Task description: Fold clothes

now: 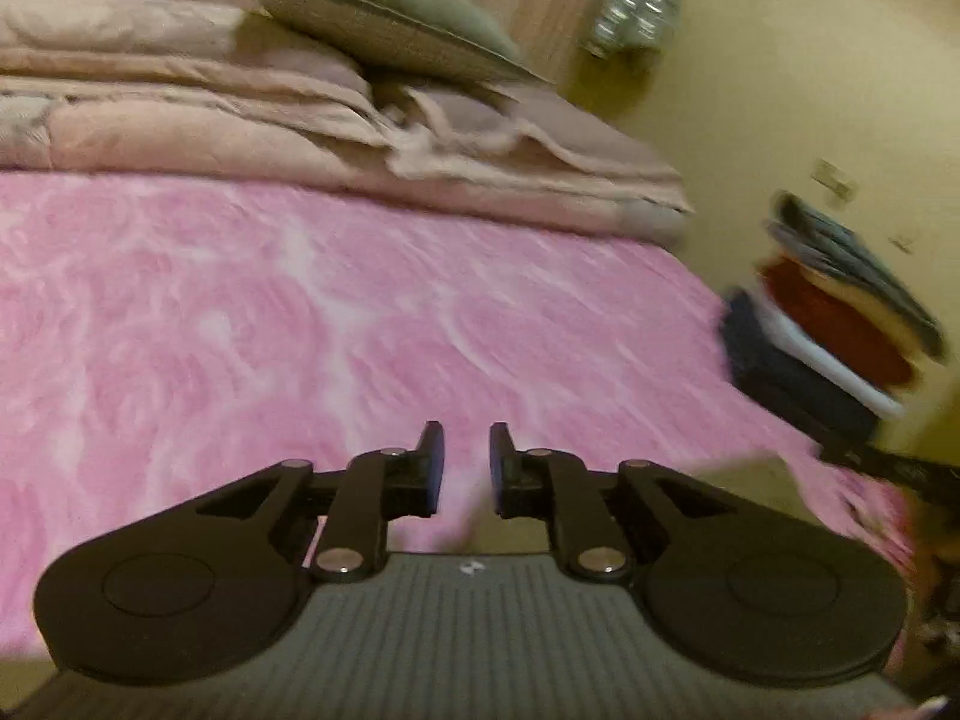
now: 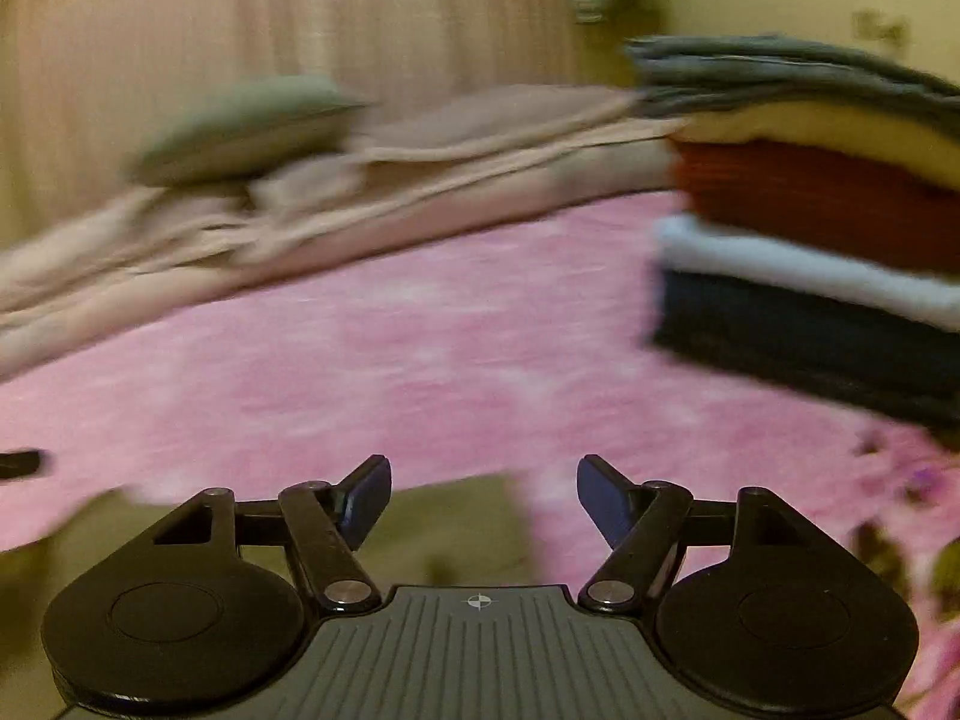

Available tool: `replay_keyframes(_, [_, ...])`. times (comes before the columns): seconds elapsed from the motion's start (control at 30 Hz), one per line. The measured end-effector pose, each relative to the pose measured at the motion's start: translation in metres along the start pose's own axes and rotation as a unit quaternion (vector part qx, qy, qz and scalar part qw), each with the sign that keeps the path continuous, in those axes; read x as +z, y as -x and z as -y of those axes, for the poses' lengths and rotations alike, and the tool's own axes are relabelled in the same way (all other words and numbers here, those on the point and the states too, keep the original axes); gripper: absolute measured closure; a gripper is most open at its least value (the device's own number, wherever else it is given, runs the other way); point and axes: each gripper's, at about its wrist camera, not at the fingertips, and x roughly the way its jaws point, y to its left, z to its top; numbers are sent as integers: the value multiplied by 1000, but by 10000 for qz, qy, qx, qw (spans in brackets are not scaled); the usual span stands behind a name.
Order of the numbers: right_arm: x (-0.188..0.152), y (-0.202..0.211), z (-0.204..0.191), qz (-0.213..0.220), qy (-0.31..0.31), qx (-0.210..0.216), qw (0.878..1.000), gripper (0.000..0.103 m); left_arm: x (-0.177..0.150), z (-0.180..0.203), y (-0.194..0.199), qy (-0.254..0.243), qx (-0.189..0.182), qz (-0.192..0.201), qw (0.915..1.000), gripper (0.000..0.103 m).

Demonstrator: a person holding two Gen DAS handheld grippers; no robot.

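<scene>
Both grippers hovered empty over the pink bedspread: the left gripper narrowly parted, the right gripper wide. A stack of folded clothes sat at the bed's right edge. No loose garment showed, so further folding could not be judged.

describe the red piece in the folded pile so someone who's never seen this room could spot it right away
Start at the pink bedspread and look to its right side, where a stack of folded clothes sits. The red garment lies mid-stack, under a pale yellow layer and above a light blue one. It is the only deep red item there.
</scene>
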Motion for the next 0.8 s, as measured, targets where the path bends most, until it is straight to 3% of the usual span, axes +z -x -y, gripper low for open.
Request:
replay_keyframes(0.07, [-14, 6, -16, -269, 248, 458, 9983, 31, -19, 4, 19, -213, -146, -345, 9991, 99])
replay_keyframes(0.1, [-25, 5, -24, -455, 414, 549, 9966, 31, -29, 5, 23, -366, 2, -503, 9981, 99])
replay_keyframes(0.13, [-34, 2, -26, -645, 501, 433, 9957, 31, -37, 4, 29, -458, 166, -628, 9968, 99])
replay_keyframes(0.2, [-52, -5, -25, -996, 562, -31, 9934, 30, -45, -4, 53, -145, 629, -606, 9961, 99])
replay_keyframes(0.3, [-57, 15, -17, -961, 260, -405, 9942, 30, -55, -18, 89, 326, 1319, -570, 9891, 98])
replay_keyframes(0.37, [-55, 43, -23, -812, 71, -520, 9953, 30, -62, -27, 113, 639, 1774, -544, 9806, 91])
replay_keyframes(0.43, [-58, 65, -34, -776, -58, -368, 9963, 30, -69, -36, 137, 950, 2223, -516, 9690, 89])
replay_keyframes(0.53, [-72, 80, -57, -1042, -305, -200, 9939, 30, -81, -26, 171, 1178, 2996, -765, 9437, 79])
replay_keyframes(0.6, [-87, 91, -74, -1236, -414, -210, 9912, 30, -92, -10, 195, 1120, 3205, -812, 9371, 75])
replay_keyframes(0.8, [-122, 139, -124, -1312, -539, 97, 9898, 26, -121, 28, 259, 1002, 3306, -704, 9358, 72])
